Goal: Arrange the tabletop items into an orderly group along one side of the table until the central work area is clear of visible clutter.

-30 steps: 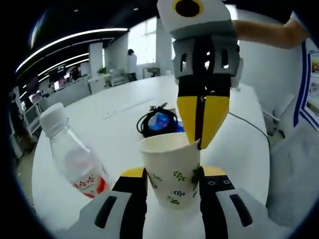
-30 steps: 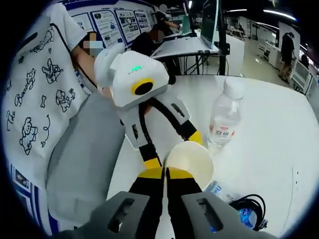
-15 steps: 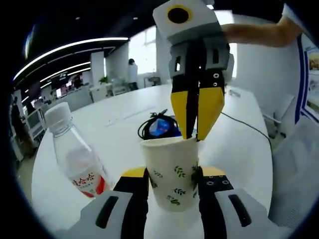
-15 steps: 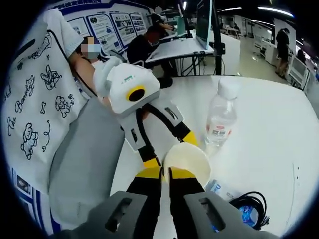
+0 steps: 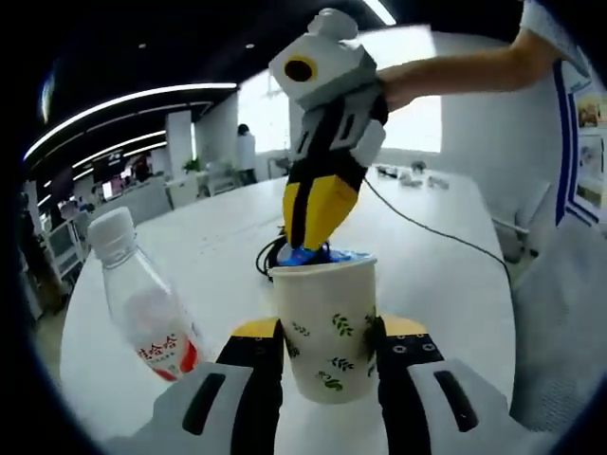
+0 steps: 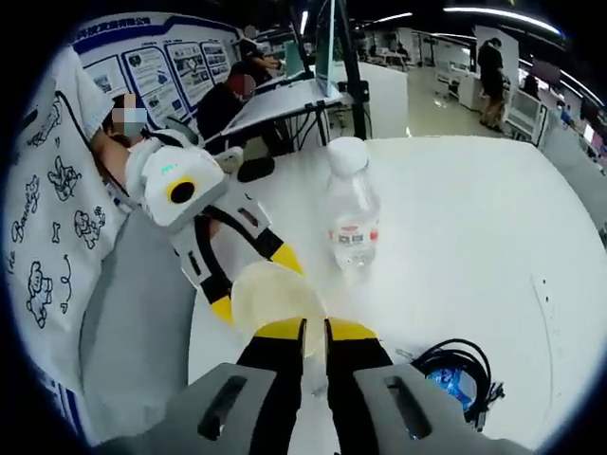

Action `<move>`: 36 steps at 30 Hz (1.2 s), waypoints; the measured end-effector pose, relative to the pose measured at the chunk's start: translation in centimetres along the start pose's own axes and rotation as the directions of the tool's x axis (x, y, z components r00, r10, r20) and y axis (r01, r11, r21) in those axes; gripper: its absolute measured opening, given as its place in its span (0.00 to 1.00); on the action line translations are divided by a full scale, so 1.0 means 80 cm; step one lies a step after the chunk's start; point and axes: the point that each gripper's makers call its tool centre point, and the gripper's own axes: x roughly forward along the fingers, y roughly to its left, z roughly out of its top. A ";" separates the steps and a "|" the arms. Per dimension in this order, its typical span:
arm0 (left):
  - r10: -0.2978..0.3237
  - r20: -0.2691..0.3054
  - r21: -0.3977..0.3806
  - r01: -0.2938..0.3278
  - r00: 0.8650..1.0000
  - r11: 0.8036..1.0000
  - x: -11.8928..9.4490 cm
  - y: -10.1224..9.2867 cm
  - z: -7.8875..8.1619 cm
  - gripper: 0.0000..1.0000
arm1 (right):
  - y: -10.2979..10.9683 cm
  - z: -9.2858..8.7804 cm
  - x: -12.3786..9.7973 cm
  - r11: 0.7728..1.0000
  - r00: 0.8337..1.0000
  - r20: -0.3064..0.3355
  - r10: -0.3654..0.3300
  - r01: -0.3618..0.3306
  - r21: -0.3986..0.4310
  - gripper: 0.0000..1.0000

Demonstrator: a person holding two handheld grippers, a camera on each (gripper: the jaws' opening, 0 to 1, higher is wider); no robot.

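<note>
A white paper cup (image 5: pixel 325 322) with green leaf prints stands upright between the jaws of my left gripper (image 5: pixel 327 334), which is shut on its sides. My right gripper (image 5: pixel 308 242) hangs tilted just above and behind the cup's rim, its yellow jaws together and holding nothing. In the right gripper view my right gripper (image 6: pixel 315 332) points down at the cup's open mouth (image 6: pixel 270 294), and the left gripper (image 6: pixel 256 284) grips the cup from the far side. A clear water bottle (image 5: pixel 142 303) with a red-and-white label stands beside the cup (image 6: pixel 353 218).
A coiled black cable with a blue item (image 6: pixel 455 374) lies on the white table (image 6: pixel 455 190) just past the cup (image 5: pixel 285 254). A person's clothing lies along the table's near edge (image 6: pixel 57 218). Desks, monitors and people fill the room beyond.
My right gripper has lifted off the cup's rim and swung up, back and to the left, now tilted. The cup stays in the left jaws beside the bottle.
</note>
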 end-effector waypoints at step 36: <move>-0.034 -0.008 -0.006 0.034 0.999 0.999 -0.003 -0.009 -0.003 0.34 | 0.016 -0.007 0.014 0.996 0.997 -0.074 0.026 -0.020 0.086 0.00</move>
